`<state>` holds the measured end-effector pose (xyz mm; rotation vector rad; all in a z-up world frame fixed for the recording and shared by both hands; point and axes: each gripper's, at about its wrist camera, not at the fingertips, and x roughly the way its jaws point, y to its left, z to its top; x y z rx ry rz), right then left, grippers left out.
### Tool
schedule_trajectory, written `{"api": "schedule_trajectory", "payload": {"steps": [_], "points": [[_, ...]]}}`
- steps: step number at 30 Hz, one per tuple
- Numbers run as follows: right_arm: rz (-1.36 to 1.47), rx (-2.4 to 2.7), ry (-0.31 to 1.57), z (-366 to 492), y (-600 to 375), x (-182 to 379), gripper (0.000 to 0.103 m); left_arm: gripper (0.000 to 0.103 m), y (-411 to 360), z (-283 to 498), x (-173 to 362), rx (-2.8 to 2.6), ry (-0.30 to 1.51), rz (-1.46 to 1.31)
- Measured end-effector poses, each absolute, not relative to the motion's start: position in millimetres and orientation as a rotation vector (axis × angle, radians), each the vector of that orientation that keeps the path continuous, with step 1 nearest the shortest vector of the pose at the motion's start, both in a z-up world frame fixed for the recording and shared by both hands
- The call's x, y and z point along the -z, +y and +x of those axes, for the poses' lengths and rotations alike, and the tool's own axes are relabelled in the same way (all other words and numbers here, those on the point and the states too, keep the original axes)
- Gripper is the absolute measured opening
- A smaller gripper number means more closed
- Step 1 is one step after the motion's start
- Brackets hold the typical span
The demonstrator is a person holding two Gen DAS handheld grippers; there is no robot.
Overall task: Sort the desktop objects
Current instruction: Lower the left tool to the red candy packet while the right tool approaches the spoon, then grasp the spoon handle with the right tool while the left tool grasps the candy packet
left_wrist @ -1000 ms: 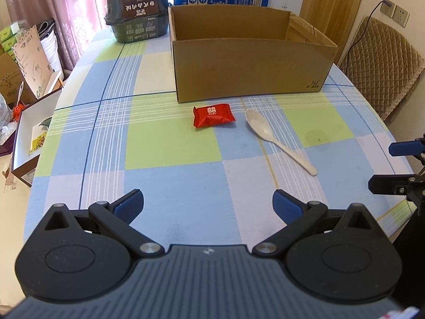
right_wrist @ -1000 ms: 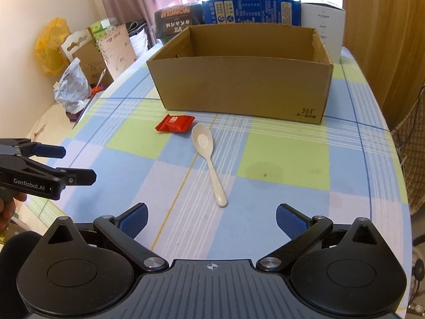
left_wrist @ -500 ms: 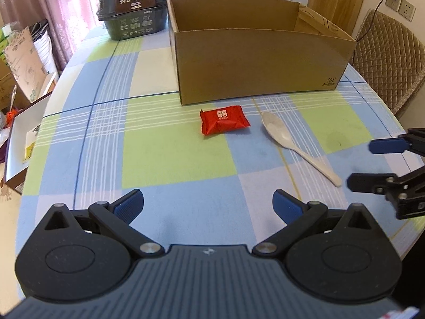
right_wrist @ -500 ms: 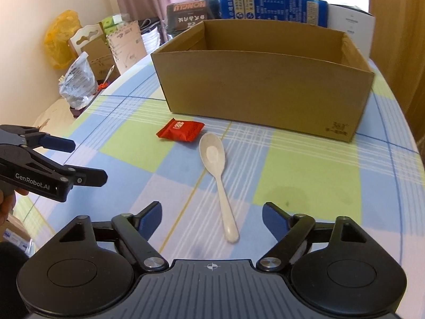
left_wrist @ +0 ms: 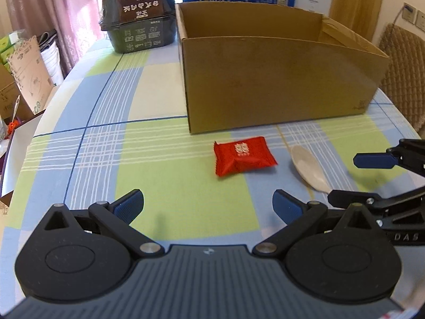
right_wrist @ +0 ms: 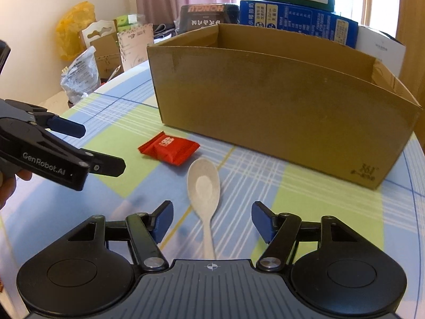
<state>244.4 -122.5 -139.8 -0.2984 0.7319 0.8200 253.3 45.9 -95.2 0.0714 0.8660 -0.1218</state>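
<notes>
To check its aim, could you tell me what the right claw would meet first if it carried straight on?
Most likely the white spoon: its handle lies between the closing jaws of the right claw, not yet pinched, though depth is hard to judge.

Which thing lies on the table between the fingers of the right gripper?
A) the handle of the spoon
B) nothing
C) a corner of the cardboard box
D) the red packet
A: in the right wrist view the spoon runs its handle down between the right gripper fingers, whose jaws are closing but not touching it.
</notes>
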Motion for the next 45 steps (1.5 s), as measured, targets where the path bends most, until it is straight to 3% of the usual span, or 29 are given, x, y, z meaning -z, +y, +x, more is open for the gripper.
{"api": "schedule_trajectory", "payload": {"steps": [14, 32, 45], "points": [[-0.33, -0.854, 0.705, 253.9, -100.0, 159.7, 0.056, 0.101, 48.5, 274.9, 106.8, 0.105, 0.832, -0.037], [-0.31, -0.851, 0.694, 262.5, -94.0, 166.0, 0.031, 0.101, 51.1, 281.5, 110.7, 0.105, 0.808, -0.033], [-0.293, -0.716, 0.695, 272.2, -111.2, 158.3, 0.03, 0.101, 38.0, 283.5, 110.5, 0.143, 0.773, -0.002]]}}
